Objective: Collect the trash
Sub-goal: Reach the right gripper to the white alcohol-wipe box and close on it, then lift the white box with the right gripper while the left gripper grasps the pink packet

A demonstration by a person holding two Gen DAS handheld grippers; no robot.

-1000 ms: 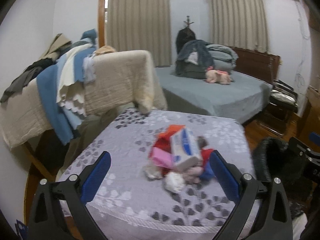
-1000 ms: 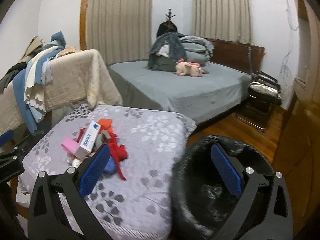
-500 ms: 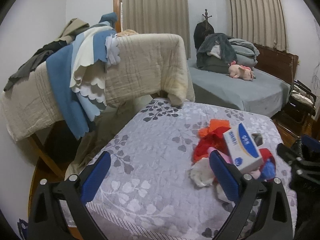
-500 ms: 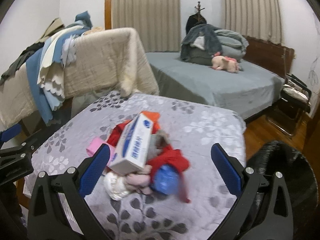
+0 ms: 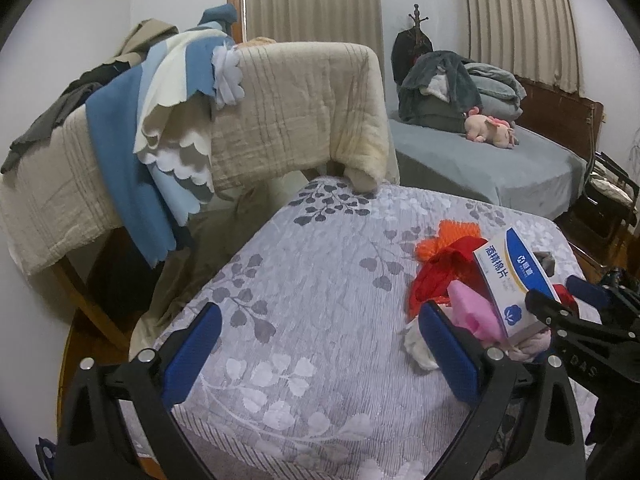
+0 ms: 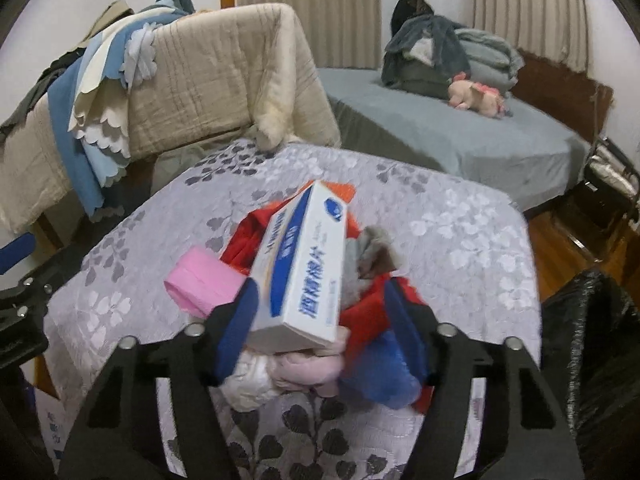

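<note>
We see the white and blue cardboard box (image 6: 304,268) lying on top of a heap of trash on the counter (image 6: 460,232), which is draped in a grey leaf-patterned cloth. The box's long axis runs away from the right gripper (image 6: 320,332), leaning up and a little to the right, and its near end sits between that gripper's blue-padded fingers (image 6: 236,332). Those fingers are closing. The left pad looks to be at the box's near corner, while the right pad stands apart from it, over the red cloth (image 6: 372,304) and a blue crumpled piece (image 6: 380,376), so we judge the box not yet gripped.

Around the box lie a pink folded piece (image 6: 200,284) to its left and pale crumpled wads (image 6: 256,380) under its near end.

The left gripper (image 5: 320,356) holds its fingers spread wide over bare counter, grasping nothing; the heap lies to its right, just beyond its right finger. The right hand is clearly the nearer one. The black-lined bin (image 6: 592,344) stands at the counter's right edge.
</note>
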